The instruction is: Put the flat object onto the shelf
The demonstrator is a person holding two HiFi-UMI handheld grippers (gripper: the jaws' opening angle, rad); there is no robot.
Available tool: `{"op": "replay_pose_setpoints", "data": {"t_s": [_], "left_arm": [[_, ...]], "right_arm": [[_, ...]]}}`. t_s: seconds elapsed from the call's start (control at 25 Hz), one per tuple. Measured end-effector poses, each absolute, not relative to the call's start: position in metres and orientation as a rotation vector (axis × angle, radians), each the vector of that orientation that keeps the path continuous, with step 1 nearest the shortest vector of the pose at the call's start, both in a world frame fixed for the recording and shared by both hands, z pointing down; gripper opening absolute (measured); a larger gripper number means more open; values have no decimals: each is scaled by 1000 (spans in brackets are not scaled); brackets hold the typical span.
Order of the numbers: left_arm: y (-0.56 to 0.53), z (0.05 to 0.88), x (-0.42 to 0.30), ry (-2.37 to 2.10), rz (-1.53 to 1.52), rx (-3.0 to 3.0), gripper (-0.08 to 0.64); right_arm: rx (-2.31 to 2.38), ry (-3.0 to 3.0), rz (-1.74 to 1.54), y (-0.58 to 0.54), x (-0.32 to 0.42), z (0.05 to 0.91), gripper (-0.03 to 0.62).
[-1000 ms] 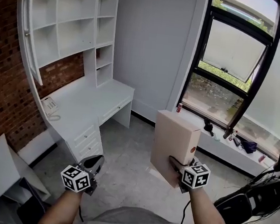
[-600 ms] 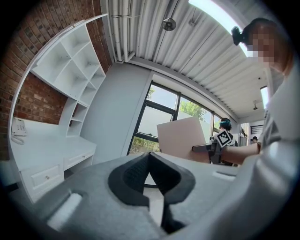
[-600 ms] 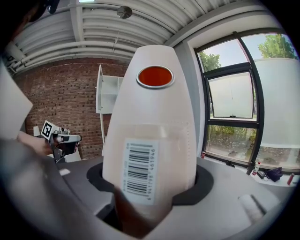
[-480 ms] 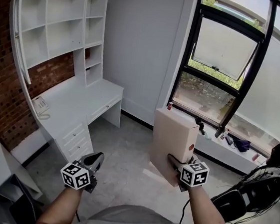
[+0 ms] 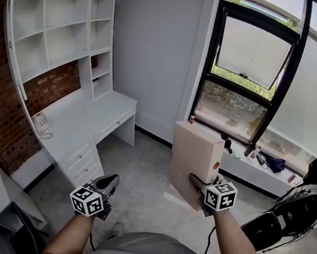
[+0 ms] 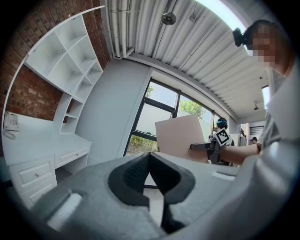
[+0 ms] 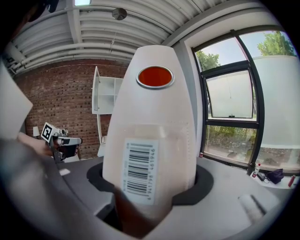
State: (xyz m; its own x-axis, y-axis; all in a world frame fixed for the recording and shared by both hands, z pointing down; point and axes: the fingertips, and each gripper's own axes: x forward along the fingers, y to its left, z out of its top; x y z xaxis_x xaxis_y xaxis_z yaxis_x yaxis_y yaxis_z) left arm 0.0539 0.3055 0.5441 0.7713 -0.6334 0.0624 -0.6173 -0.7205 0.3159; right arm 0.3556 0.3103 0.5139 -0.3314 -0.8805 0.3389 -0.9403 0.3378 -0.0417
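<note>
Head view steeply down; shelf (image 5: 65,24) shared

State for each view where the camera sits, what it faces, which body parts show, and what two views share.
Head view: on the head, looking down at shelf, desk, window; forearms, left claw, right claw show.
Left claw view: on the shut left claw, facing the window; right forearm shows.
Right claw view: on the right claw, facing the gripped box; left hand shows.
Shared: both claw views show the shelf.

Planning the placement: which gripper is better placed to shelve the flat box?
Right. The right gripper clamps the flat box; the left gripper is shut and empty, though nearer the shelf.
</note>
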Motion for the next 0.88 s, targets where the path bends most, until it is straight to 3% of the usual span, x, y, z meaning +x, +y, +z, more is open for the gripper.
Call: {"op": "replay_pose_setpoints", "data": {"t_s": [0.32,0.88], "left_arm": [[198,559,34,-922,-98,2653,-2],[-100,530,-45,-799,-42,2751,-2]], "right_arm": [[1640,-2349,338,212,329,527,311],[1780,-2344,318,-57,248,509,311]]}}
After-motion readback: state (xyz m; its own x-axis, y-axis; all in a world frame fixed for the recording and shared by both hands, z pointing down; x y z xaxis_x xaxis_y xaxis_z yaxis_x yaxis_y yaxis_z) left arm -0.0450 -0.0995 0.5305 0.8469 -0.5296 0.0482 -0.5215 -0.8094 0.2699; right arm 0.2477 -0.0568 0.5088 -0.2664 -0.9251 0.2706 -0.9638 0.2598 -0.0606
